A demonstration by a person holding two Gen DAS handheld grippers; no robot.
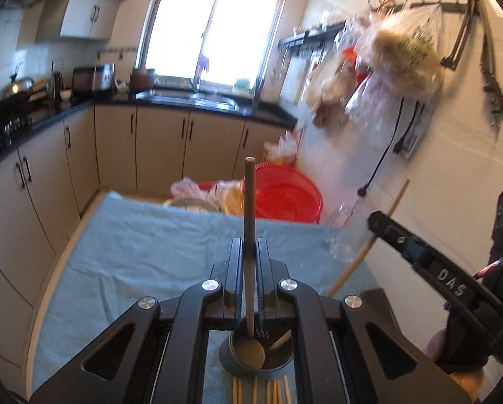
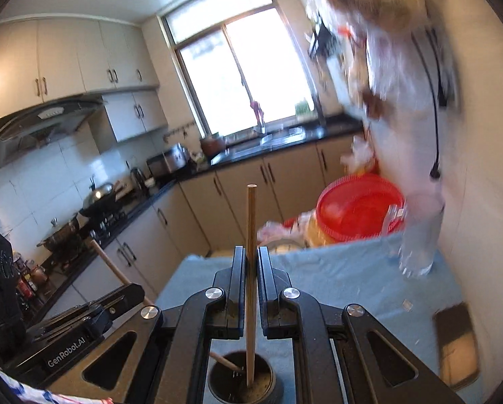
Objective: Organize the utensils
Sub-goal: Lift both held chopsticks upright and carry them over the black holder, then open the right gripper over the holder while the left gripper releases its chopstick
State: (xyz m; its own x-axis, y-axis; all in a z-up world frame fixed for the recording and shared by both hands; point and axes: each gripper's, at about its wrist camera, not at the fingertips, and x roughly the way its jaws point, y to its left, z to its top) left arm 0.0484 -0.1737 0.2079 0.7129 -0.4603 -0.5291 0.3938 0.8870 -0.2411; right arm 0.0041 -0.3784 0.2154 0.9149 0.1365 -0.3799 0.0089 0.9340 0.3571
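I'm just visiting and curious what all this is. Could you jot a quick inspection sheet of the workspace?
Surface: table under a blue cloth.
Job's things: dark cup on the cloth; loose chopsticks lie before it.
Clutter: clear bottle at the far right; a dark flat thing, blurred.
Grippers: left claw shut on a grey chopstick, its lower end over the cup; right claw shut on a wooden chopstick with its lower end in the cup.
Cables: black cord hangs on the wall.
Surroundings: kitchen with window, red basin, hanging bags.
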